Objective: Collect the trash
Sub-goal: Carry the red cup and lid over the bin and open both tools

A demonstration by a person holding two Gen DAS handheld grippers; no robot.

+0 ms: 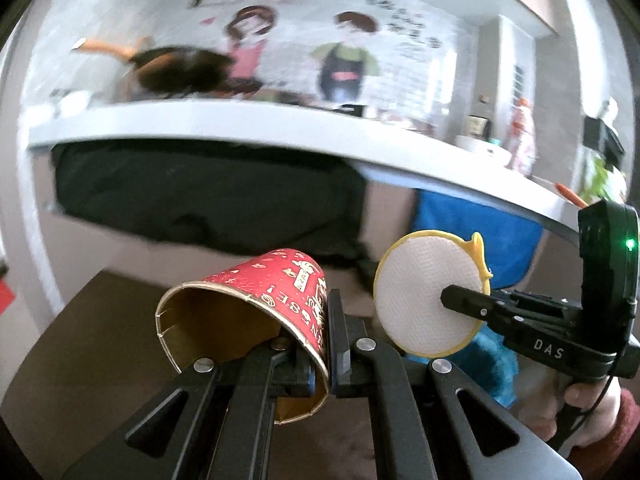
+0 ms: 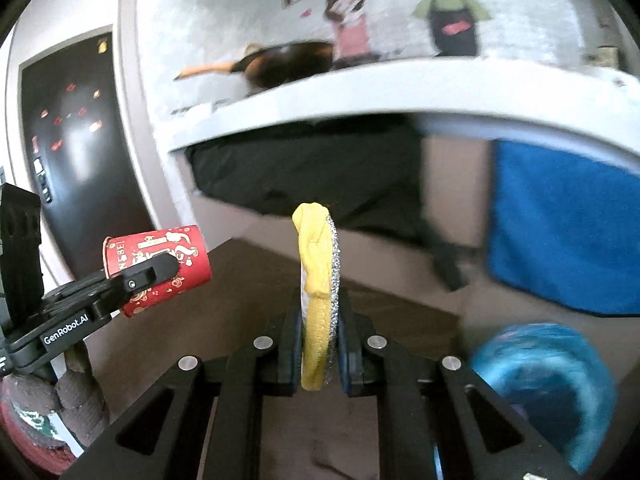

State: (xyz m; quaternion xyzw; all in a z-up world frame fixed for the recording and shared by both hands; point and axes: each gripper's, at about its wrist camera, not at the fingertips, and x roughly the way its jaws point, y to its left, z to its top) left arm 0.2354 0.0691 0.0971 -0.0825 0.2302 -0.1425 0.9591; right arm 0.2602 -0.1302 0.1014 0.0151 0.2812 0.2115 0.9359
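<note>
red paper cup [image 1: 280, 292] lies sideways, mouth toward camera-left, long axis roughly level, wall pinched in the left gripper [image 1: 329, 344]. round yellow-rimmed scrub pad [image 2: 320, 300] stands on edge, clamped in the right gripper [image 2: 320, 354]. both held above the brown floor [image 2: 248, 280], blue-lined bin [image 2: 548, 384] lower right.

wall: I see a pale wall [image 1: 304, 32] with 2 cartoon figures [image 1: 248, 40] painted on it, 1 in pink, 1 in a dark apron.
counter: a white counter [image 1: 240, 124] curves across my view.
pan: a dark pan [image 1: 180, 68] with an orange handle sits on the counter, blurred.
black cloth: a black cloth [image 1: 200, 196] hangs below the counter edge.
blue cloth: a blue cloth [image 2: 560, 224] hangs to the right of the black one.
door: a dark glossy panel [image 2: 76, 152] with small red marks stands at left.
floor: brown surface [image 2: 248, 280] below me.
</note>
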